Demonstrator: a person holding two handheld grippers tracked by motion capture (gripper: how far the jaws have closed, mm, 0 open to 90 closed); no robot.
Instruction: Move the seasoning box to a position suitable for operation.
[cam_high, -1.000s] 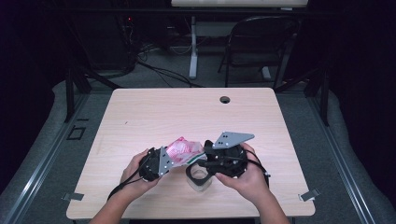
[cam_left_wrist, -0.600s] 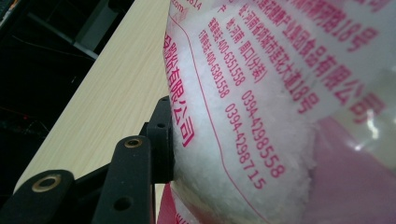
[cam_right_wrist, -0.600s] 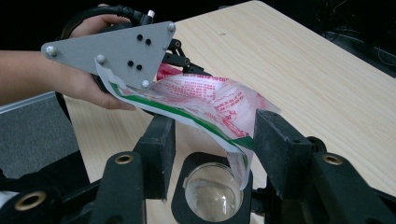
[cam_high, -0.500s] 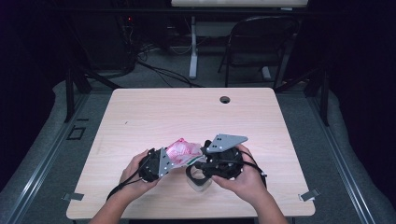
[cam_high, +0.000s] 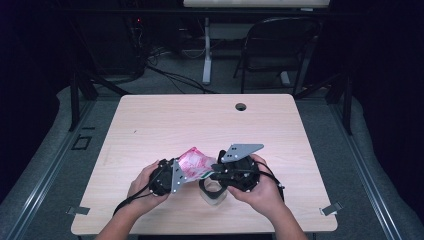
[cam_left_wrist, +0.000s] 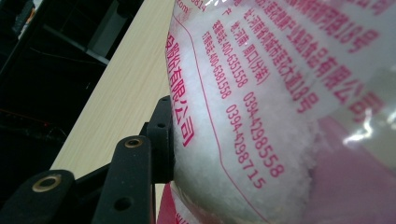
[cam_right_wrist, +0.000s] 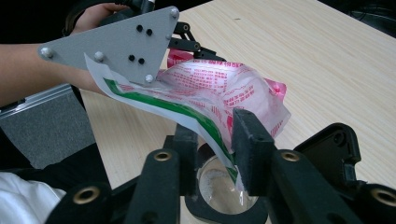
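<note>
A pink and white plastic bag (cam_high: 195, 164) of white powder hangs just above the table's front. My left gripper (cam_high: 190, 169) is shut on its bulging body; one finger (cam_left_wrist: 161, 135) presses into the printed bag (cam_left_wrist: 261, 93). My right gripper (cam_high: 212, 173) comes from the right. Its jaws have just been closing, and a gap still shows between them at the bag's loose green-striped edge (cam_right_wrist: 205, 126). Right gripper (cam_right_wrist: 215, 140) sits directly over a clear glass cup (cam_right_wrist: 224, 196), which stands on the table (cam_high: 212, 194). The left gripper's grey plate (cam_right_wrist: 116, 42) covers part of the bag.
The light wooden table (cam_high: 200, 125) has a round cable hole (cam_high: 241, 106) near its far edge. A black chair (cam_high: 280, 45) and floor cables lie beyond it. Metal clips (cam_high: 330, 209) sit at the front corners.
The right gripper's jaws have narrowed around the bag's loose edge above the cup. Both hands stay where they were, and the left grip on the bag is the same.
</note>
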